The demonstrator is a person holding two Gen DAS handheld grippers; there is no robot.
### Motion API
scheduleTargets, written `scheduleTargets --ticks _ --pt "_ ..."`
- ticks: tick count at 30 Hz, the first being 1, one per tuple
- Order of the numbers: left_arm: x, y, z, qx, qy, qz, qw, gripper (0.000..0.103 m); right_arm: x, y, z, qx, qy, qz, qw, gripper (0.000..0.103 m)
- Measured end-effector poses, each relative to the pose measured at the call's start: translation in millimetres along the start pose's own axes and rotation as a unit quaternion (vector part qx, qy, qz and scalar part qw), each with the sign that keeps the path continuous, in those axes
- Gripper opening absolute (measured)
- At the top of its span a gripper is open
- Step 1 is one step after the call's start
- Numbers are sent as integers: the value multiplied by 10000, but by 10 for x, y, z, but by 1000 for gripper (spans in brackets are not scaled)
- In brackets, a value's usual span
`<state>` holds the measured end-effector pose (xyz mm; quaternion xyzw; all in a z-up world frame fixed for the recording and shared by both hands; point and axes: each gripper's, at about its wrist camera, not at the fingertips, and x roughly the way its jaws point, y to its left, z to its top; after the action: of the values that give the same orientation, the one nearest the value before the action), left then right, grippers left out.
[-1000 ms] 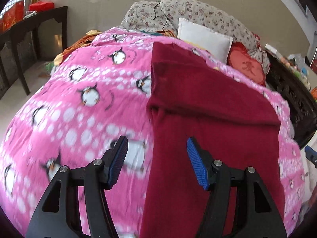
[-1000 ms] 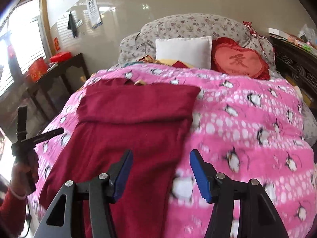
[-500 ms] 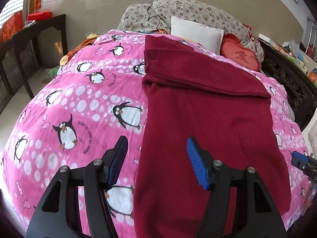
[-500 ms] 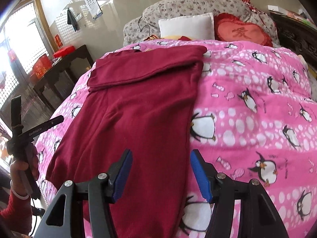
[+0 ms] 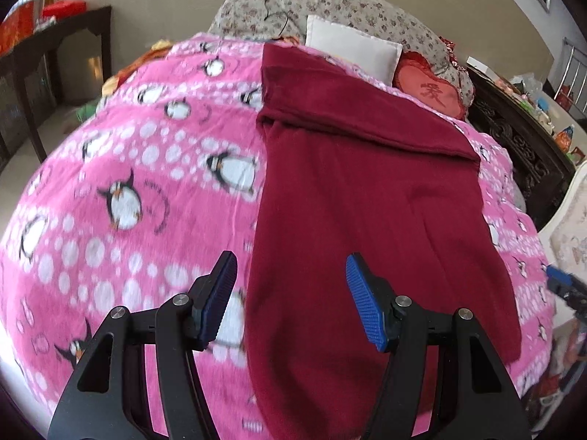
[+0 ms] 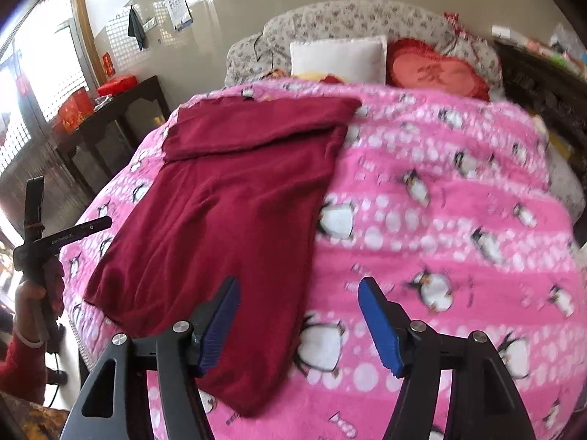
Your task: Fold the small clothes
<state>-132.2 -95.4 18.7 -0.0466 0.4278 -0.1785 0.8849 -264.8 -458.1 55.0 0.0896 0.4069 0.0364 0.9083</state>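
Observation:
A dark red garment (image 5: 367, 201) lies flat on a pink penguin-print blanket (image 5: 128, 183), its far end folded over into a band. My left gripper (image 5: 290, 293) is open and empty, hovering above the garment's near left edge. My right gripper (image 6: 299, 315) is open and empty above the garment's (image 6: 227, 201) near right edge. The right gripper's blue tip shows at the right edge of the left wrist view (image 5: 561, 282). The left gripper, held in a hand, shows at the left of the right wrist view (image 6: 36, 234).
At the bed's head are a white pillow (image 5: 352, 51), a red heart cushion (image 5: 433, 91) and a floral headboard (image 6: 348, 25). A dark wooden table (image 6: 110, 124) with red boxes stands left of the bed. A carved dark cabinet (image 5: 521, 146) stands on the right.
Both grippers have stayed open and empty. Both views shifted: the cameras pulled back from the garment, then tipped closer to its near end.

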Motion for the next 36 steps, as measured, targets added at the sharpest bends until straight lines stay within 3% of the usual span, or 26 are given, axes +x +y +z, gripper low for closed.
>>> scheduleTargets --ticks 4,11,13,18,28,36 --pt "7 104 -151 -304 269 -174 9990 62 239 -31 -172 211 251 305 9990 65" --pt "137 93 -403 -356 619 -252 9971 62 424 -68 -334 343 467 537 9969 66" --pt "120 51 -442 -220 489 -167 9984 63 449 -67 -371 362 477 726 9956 66" --pt "126 4 -489 -214 518 -301 9980 80 485 2 -450 250 458 1141 9921 68" --pt "259 -253 -550 594 667 295 9956 89 552 36 -495 320 326 1516 9874 71" --pt "253 -222 -574 478 783 187 9956 96 568 -27 -509 473 224 1768 9828 72"
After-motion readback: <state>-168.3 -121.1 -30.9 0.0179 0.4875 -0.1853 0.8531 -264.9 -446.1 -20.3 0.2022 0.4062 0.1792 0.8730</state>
